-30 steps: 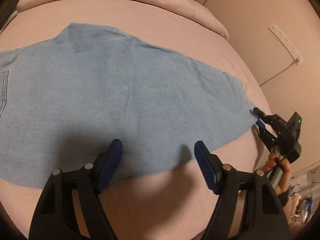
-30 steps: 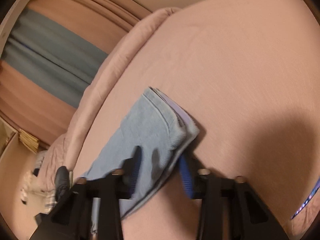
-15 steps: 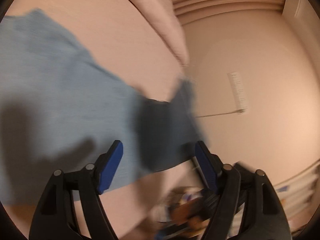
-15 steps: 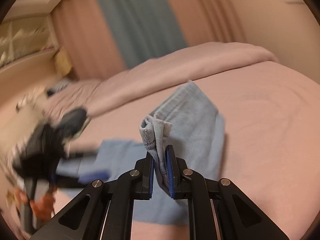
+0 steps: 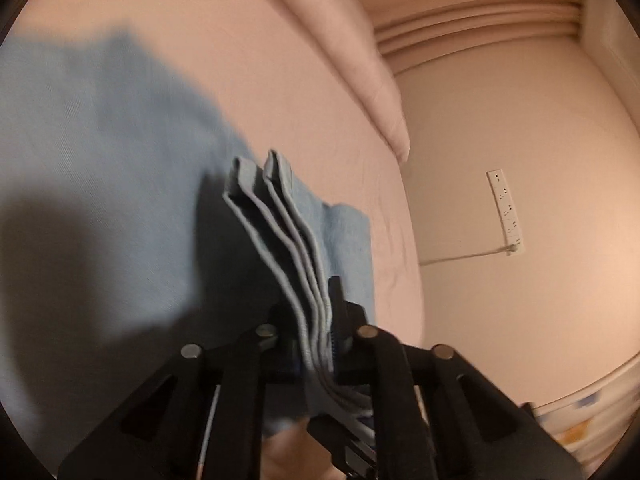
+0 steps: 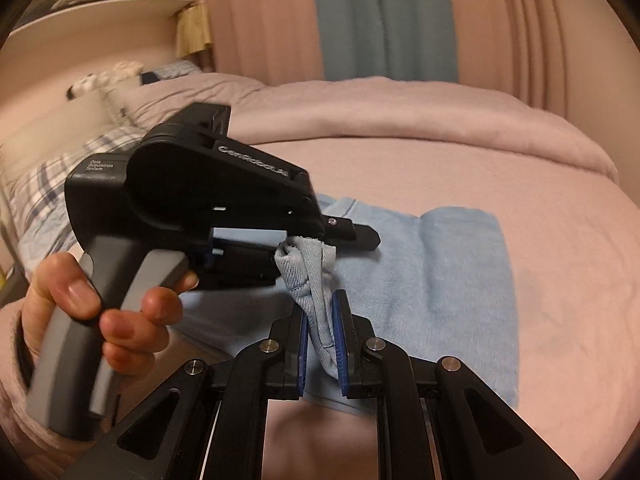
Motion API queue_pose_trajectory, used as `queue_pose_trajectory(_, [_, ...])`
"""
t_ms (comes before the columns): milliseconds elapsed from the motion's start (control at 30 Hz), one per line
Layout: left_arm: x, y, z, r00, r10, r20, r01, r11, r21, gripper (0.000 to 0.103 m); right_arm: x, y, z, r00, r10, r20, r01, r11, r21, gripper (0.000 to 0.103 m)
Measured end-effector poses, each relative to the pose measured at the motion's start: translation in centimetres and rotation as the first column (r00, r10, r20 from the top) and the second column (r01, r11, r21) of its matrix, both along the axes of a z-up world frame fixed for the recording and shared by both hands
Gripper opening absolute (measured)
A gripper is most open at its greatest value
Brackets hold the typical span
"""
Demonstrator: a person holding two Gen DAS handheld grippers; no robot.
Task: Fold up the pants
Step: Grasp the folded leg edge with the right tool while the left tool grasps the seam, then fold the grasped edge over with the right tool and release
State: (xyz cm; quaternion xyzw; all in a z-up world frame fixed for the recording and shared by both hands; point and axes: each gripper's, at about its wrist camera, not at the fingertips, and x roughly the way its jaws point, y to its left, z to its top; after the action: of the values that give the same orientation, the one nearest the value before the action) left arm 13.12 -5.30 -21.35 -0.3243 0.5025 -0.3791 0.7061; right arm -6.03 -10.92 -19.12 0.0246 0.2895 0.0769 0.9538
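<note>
pants (image 6: pixel 452 280) of pale blue denim lie spread on the pink bed (image 6: pixel 560 240), their hem ends gathered up off the sheet. right gripper (image 6: pixel 323 344) is clamped on a bunched fold of the cloth, which rises from between its blue pads toward 12 o'clock. left gripper (image 6: pixel 320 236), seen at 10 o'clock from the right one and held by the left hand (image 6: pixel 100 304), is pinched shut on the top of that same bunch. from the left wrist, layered hems fan out toward 11 o'clock from its closed fingers (image 5: pixel 338 300).
</note>
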Motion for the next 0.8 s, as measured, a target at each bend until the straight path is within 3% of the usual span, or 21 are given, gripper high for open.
queue_pose_trajectory(67, [-0.1, 1.0, 1.4, 0.996, 0.019, 0.083, -0.022, 0.999, 0.034, 0.007, -0.2, 1.3, 0.6, 0.999, 0.034, 0.035, -0.032, 0.998, -0.048, 0.014])
queue_pose_trajectory(133, [0.1, 1.7, 1.7, 0.993, 0.029, 0.115, -0.04, 0.995, 0.091, 0.007, 0.3, 2.5, 0.8, 0.996, 0.075, 0.04, -0.073, 0.996, -0.06, 0.014])
queue_pose_trajectory(300, [1.1, 4.1, -0.2, 0.992, 0.081, 0.098, -0.099, 0.976, 0.194, 0.007, 2.1, 5.2, -1.1, 0.987, 0.16, -0.022, -0.161, 0.985, -0.061, 0.014])
queue_pose_trajectory(400, [1.5, 4.4, -1.8, 0.996, 0.066, 0.061, -0.077, 0.974, 0.214, 0.009, 2.6, 6.2, -2.1, 0.983, 0.177, -0.057, -0.182, 0.979, -0.089, 0.014])
queue_pose_trajectory(500, [2.1, 4.3, -2.8, 0.996, 0.086, 0.033, -0.092, 0.957, 0.276, 0.014, 3.7, 6.0, -3.2, 0.971, 0.186, -0.147, -0.202, 0.974, -0.099, 0.014])
queue_pose_trajectory(567, [2.1, 5.1, -2.9, 0.993, 0.113, 0.015, -0.113, 0.961, 0.253, 0.016, 4.3, 5.7, -2.9, 0.961, 0.216, -0.174, -0.226, 0.973, -0.043, 0.039])
queue_pose_trajectory(633, [1.6, 6.6, -2.1, 0.989, 0.137, 0.056, -0.147, 0.947, 0.287, 0.021, 3.8, 5.0, -2.2, 0.95, 0.259, -0.174, -0.259, 0.966, 0.021, 0.05])
queue_pose_trajectory(667, [1.3, 7.3, -1.2, 0.984, 0.149, 0.095, -0.171, 0.934, 0.314, 0.022, 3.5, 4.3, -1.8, 0.945, 0.275, -0.176, -0.268, 0.961, 0.061, 0.05])
queue_pose_trajectory(733, [0.7, 8.7, 0.5, 0.97, 0.174, 0.167, -0.224, 0.907, 0.357, 0.037, 2.9, 2.1, -0.8, 0.941, 0.296, -0.163, -0.272, 0.95, 0.153, 0.05])
queue_pose_trajectory(800, [-0.1, 9.2, 1.9, 0.957, 0.179, 0.227, -0.253, 0.897, 0.362, 0.042, 2.6, -0.5, 0.4, 0.952, 0.275, -0.133, -0.239, 0.942, 0.237, 0.05])
